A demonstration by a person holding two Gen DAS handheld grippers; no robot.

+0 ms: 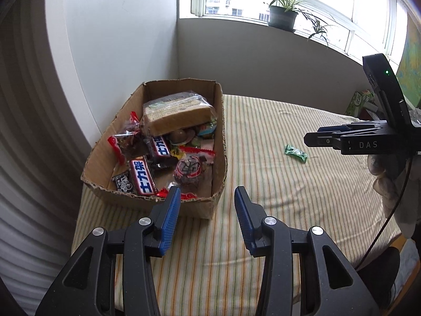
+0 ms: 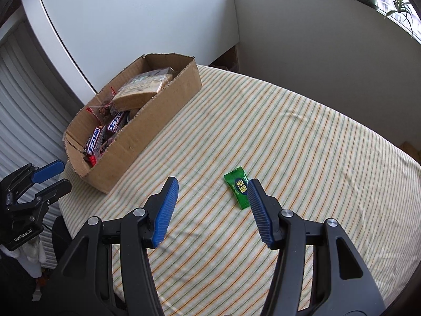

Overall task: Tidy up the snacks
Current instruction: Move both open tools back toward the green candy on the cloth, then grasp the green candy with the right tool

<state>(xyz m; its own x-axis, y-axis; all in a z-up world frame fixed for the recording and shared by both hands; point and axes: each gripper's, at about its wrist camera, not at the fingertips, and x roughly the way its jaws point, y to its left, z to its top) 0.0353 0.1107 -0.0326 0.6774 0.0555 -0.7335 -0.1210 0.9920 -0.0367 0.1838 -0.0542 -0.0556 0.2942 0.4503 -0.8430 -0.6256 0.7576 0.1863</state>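
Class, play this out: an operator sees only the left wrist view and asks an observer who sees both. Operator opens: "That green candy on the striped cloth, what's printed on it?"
Observer: The green candy carries a dark round badge with yellow characters.
Operator: Where is the right gripper relative to it?
Observer: The right gripper stands open and empty; its right finger's tip overlaps the candy's edge.
Operator: And the box's outer long side?
Observer: The cardboard box shows plain, unprinted cardboard there.

"DAS" on right gripper (image 1: 318, 138); "GenRobot.AI" on left gripper (image 2: 52, 176).
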